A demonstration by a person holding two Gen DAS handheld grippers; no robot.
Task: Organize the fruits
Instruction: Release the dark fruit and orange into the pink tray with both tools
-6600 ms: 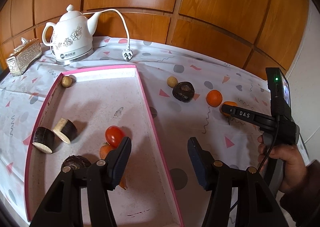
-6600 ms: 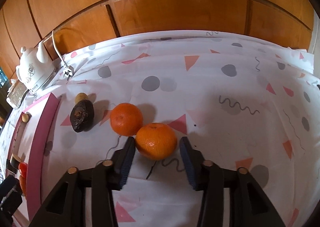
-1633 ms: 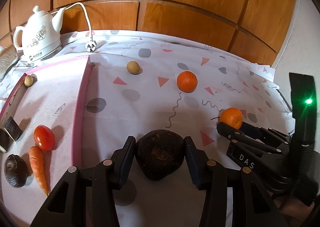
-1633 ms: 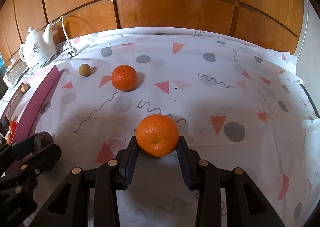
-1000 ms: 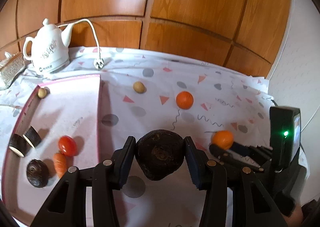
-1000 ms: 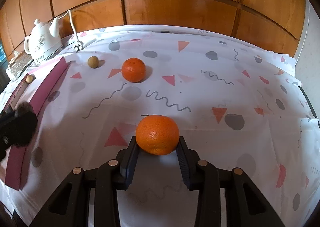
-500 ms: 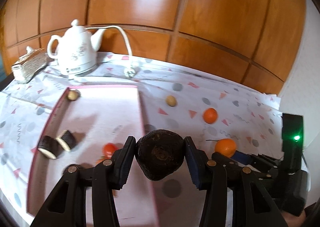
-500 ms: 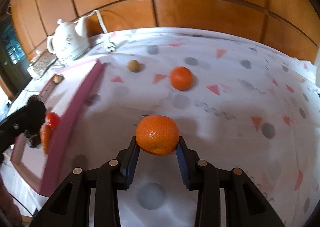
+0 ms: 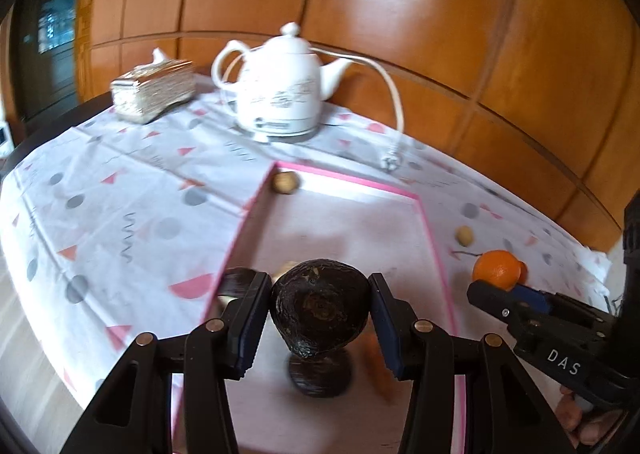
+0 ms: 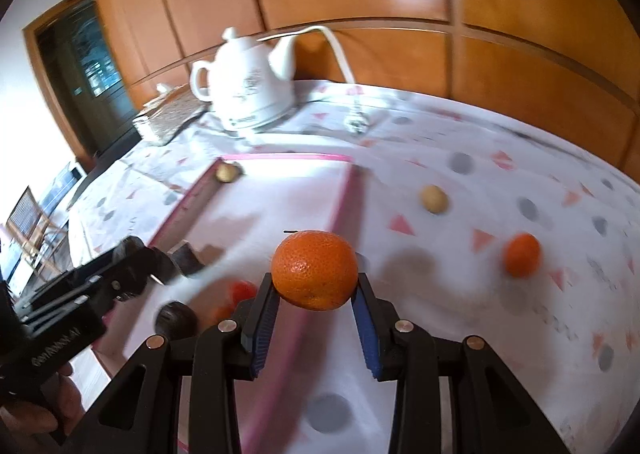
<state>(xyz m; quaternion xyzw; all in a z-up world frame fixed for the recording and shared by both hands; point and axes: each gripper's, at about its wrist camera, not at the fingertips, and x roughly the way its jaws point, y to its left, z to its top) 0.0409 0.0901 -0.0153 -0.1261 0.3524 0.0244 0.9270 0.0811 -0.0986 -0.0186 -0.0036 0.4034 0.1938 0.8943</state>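
My left gripper (image 9: 319,312) is shut on a dark wrinkled fruit (image 9: 319,308) and holds it above the pink-rimmed tray (image 9: 434,242). My right gripper (image 10: 315,304) is shut on an orange (image 10: 315,269), held in the air over the tray's right rim (image 10: 344,198). The orange also shows in the left wrist view (image 9: 497,269). In the tray lie another dark fruit (image 10: 176,319), a red tomato (image 10: 243,290), dark cut pieces (image 10: 186,256) and a small tan fruit (image 10: 227,172). On the cloth lie a second orange (image 10: 521,255) and a tan fruit (image 10: 433,199).
A white electric kettle (image 9: 280,96) with cord and plug (image 9: 389,162) stands behind the tray. A silver tissue box (image 9: 154,88) sits at the back left. The table's left edge (image 9: 24,246) drops to the floor. Wood panels back the table.
Both grippers have swung left with their fruits. The dark fruit now hangs over the tray and the orange over its right rim. The views are blurred by motion.
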